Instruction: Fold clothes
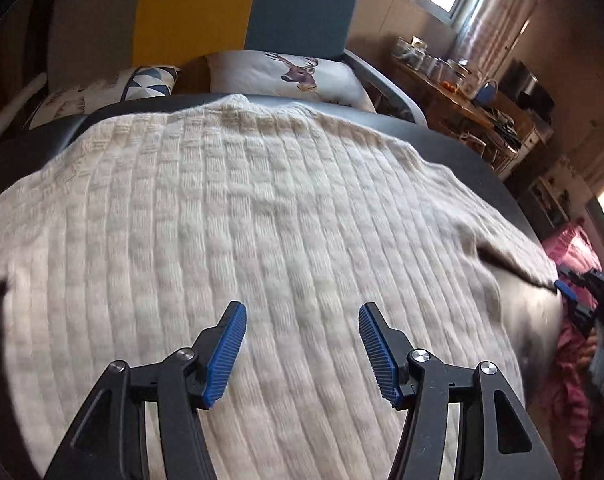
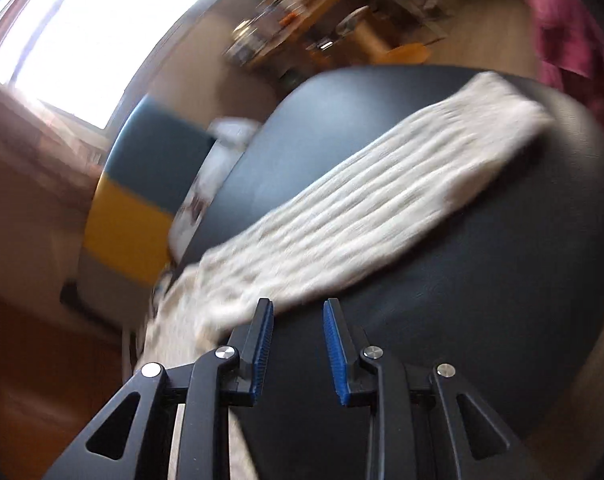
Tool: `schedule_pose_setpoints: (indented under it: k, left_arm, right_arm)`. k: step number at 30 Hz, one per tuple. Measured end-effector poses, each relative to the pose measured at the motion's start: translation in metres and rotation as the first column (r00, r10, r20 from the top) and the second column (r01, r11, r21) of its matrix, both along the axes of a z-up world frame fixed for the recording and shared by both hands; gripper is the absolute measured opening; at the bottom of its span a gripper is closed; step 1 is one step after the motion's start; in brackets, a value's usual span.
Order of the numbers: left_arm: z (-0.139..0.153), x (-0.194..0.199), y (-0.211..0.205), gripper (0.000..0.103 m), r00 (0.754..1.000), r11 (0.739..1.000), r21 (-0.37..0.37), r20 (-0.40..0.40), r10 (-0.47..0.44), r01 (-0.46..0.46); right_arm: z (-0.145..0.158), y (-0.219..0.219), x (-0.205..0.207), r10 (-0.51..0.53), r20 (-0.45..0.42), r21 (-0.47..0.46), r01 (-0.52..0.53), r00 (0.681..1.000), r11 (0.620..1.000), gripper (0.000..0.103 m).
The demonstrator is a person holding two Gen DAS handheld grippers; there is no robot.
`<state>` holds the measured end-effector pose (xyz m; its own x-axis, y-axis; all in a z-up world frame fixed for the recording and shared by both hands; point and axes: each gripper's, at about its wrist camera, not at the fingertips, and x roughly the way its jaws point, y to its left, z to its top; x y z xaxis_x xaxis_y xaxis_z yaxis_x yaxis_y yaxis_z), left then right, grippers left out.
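A cream ribbed knit sweater (image 1: 242,208) lies spread over the dark table (image 1: 453,148), filling most of the left wrist view. My left gripper (image 1: 302,320) hovers over its near part, open, with nothing between its blue pads. In the blurred right wrist view a long sleeve of the sweater (image 2: 381,200) stretches across the dark table (image 2: 501,280). My right gripper (image 2: 298,320) stands open with a narrow gap, the sleeve's edge just behind its left finger and nothing between the pads. The right gripper (image 1: 569,292) also shows at the sweater's right edge in the left wrist view.
Behind the table stands a blue and yellow sofa (image 1: 302,8) with a deer-print cushion (image 1: 286,76). A cluttered wooden table (image 1: 457,96) stands at the right. A person's pink clothing (image 1: 573,252) is at the table's right side. A bright window (image 2: 82,32) is at the left.
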<state>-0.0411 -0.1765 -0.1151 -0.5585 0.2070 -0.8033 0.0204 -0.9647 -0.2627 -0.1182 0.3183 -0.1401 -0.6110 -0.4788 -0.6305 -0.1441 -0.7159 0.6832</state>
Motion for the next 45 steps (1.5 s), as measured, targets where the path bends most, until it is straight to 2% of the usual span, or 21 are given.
schedule_pose_setpoints:
  k: [4,8,9,11,15,17,18,19,21,24,25,26,28,30,31,33,36,37,41,43,45]
  left_arm:
    - [0.008,0.026,0.003,0.06,1.0,1.0,0.012,-0.014,-0.017,0.017]
    - [0.004,0.047,0.017,0.06,0.997,0.997,-0.021,-0.007,-0.073,0.073]
    - [0.004,0.053,0.018,0.06,0.997,0.996,-0.037,-0.009,-0.078,0.078]
    - [0.005,0.064,0.017,0.06,0.996,0.995,-0.044,-0.013,-0.085,0.084]
    - [-0.003,0.078,-0.007,0.06,0.999,0.998,-0.054,0.023,-0.032,0.033]
    - [-0.012,0.083,-0.022,0.06,0.998,0.999,-0.042,0.06,0.009,-0.006]
    - [-0.016,0.087,-0.028,0.06,0.997,0.999,-0.043,0.077,0.028,-0.025]
    - [-0.02,0.091,-0.033,0.06,0.996,0.998,-0.046,0.087,0.037,-0.033]
    - [-0.023,0.096,-0.038,0.06,0.996,0.998,-0.059,0.086,0.033,-0.028]
    - [-0.023,0.097,-0.037,0.06,0.996,0.997,-0.08,0.088,0.025,-0.018]
    - [-0.021,0.095,-0.036,0.06,0.996,0.997,-0.079,0.089,0.024,-0.017]
    - [-0.017,0.091,-0.035,0.06,0.996,0.997,-0.07,0.086,0.025,-0.019]
    - [-0.008,0.082,-0.033,0.06,0.997,0.999,-0.046,0.069,0.027,-0.024]
    - [0.001,0.071,-0.028,0.06,0.999,0.999,-0.032,0.048,0.016,-0.015]
    - [0.005,0.066,-0.025,0.06,0.999,0.999,-0.032,0.036,0.011,-0.01]
    - [0.008,0.051,-0.015,0.06,1.0,0.997,-0.072,0.018,0.011,-0.01]
    - [0.005,0.031,-0.012,0.06,0.998,0.995,-0.086,0.029,0.049,-0.046]
    - [0.001,0.025,-0.014,0.06,0.997,0.995,-0.08,0.041,0.064,-0.061]
    - [-0.018,0.012,-0.029,0.06,0.98,0.985,-0.065,0.115,0.163,-0.157]
    - [-0.021,0.012,-0.035,0.06,0.976,0.984,-0.038,0.124,0.18,-0.177]
    - [-0.021,0.012,-0.036,0.06,0.978,0.985,-0.048,0.121,0.172,-0.167]
  right_arm:
    - [0.004,-0.08,-0.011,0.251,-0.023,0.04,-0.25,0.968,0.968,0.025]
    - [0.003,-0.146,-0.011,0.436,-0.047,0.05,-0.434,0.899,0.9,0.024]
    - [0.004,-0.161,-0.011,0.474,-0.041,0.083,-0.47,0.88,0.879,0.024]
    - [-0.004,-0.176,-0.009,0.505,0.023,0.155,-0.502,0.863,0.851,0.024]
    - [-0.031,-0.19,-0.011,0.526,0.16,0.222,-0.549,0.836,0.806,0.024]
    - [-0.04,-0.188,-0.01,0.514,0.185,0.246,-0.546,0.838,0.801,0.012]
    - [-0.042,-0.185,-0.011,0.51,0.185,0.235,-0.542,0.84,0.807,0.011]
    - [-0.044,-0.181,-0.011,0.505,0.185,0.223,-0.536,0.843,0.814,0.006]
    - [-0.046,-0.169,-0.01,0.484,0.177,0.157,-0.51,0.857,0.846,0.005]
    - [-0.038,-0.146,-0.005,0.431,0.139,0.09,-0.445,0.891,0.891,0.01]
    - [-0.032,-0.126,-0.002,0.382,0.107,0.044,-0.388,0.918,0.921,0.017]
    - [-0.027,-0.106,0.002,0.327,0.077,-0.002,-0.327,0.942,0.945,0.021]
    - [-0.02,-0.049,0.013,0.148,0.035,-0.071,-0.145,0.988,0.987,0.021]
    - [-0.014,0.009,0.024,-0.04,0.01,-0.148,0.041,0.999,0.988,0.022]
    - [-0.021,0.04,0.03,-0.153,0.033,-0.201,0.157,0.988,0.967,0.026]
    - [-0.034,0.101,0.041,-0.363,0.096,-0.293,0.375,0.927,0.88,0.029]
    - [-0.045,0.141,0.039,-0.47,0.142,-0.258,0.491,0.871,0.832,0.029]
    - [-0.049,0.154,0.038,-0.502,0.156,-0.247,0.526,0.851,0.814,0.029]
    - [-0.062,0.156,0.022,-0.528,0.178,-0.238,0.557,0.83,0.795,0.028]
    - [-0.064,0.154,0.018,-0.542,0.165,-0.235,0.567,0.824,0.789,0.026]
    - [-0.064,0.151,0.013,-0.553,0.146,-0.231,0.571,0.821,0.788,0.026]
